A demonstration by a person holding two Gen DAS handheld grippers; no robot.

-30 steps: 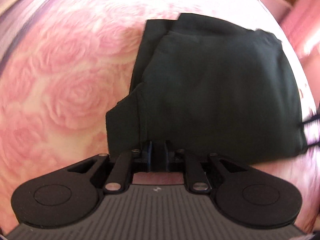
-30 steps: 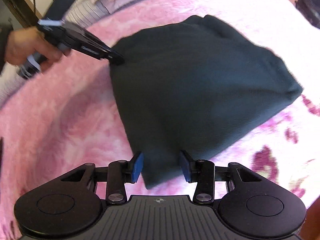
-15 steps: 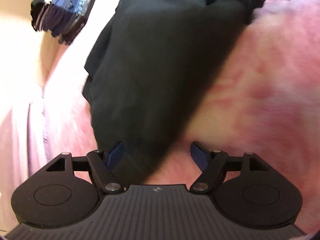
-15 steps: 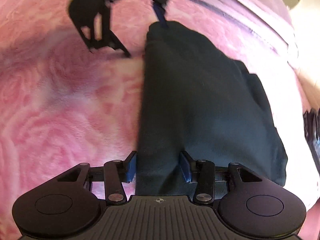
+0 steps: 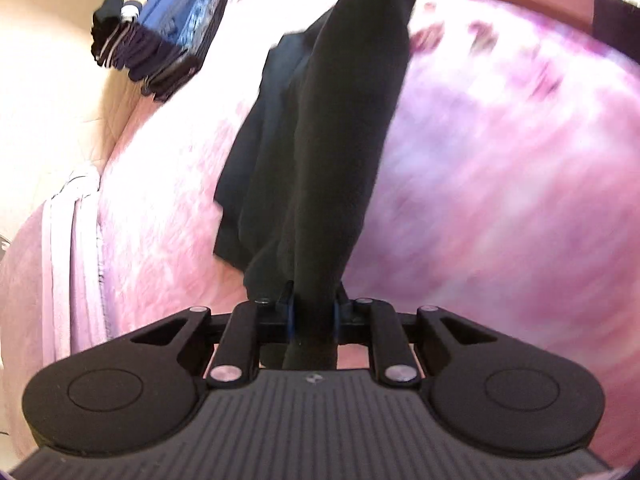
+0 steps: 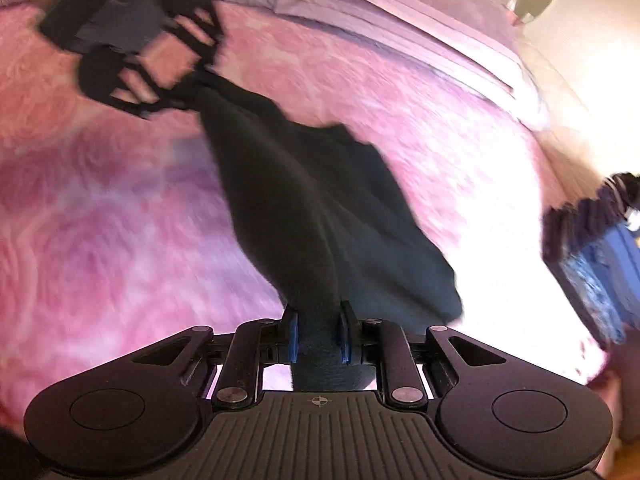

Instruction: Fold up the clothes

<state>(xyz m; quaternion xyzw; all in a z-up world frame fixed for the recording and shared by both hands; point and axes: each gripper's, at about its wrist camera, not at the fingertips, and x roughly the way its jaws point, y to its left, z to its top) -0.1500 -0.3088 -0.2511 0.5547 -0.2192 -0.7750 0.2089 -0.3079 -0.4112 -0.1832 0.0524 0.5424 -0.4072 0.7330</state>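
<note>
I am clamping left gripper (image 5: 314, 316) and right gripper (image 6: 319, 338), jaws just closing, on dark fleece garment (image 5: 332, 152) | soft, light, sagging toward 12 o'clock | gripping bunched corners.

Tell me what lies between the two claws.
The dark garment stretches from the right claw to the left claw, above the pink blanket; the right wrist view shows it.

The dark green garment (image 5: 332, 152) is a soft, fleecy cloth, bunched into a taut band and stretched above the pink rose-patterned blanket (image 5: 500, 200). Loose folds hang from 1 side (image 6: 384, 240), draping down toward the blanket.
</note>
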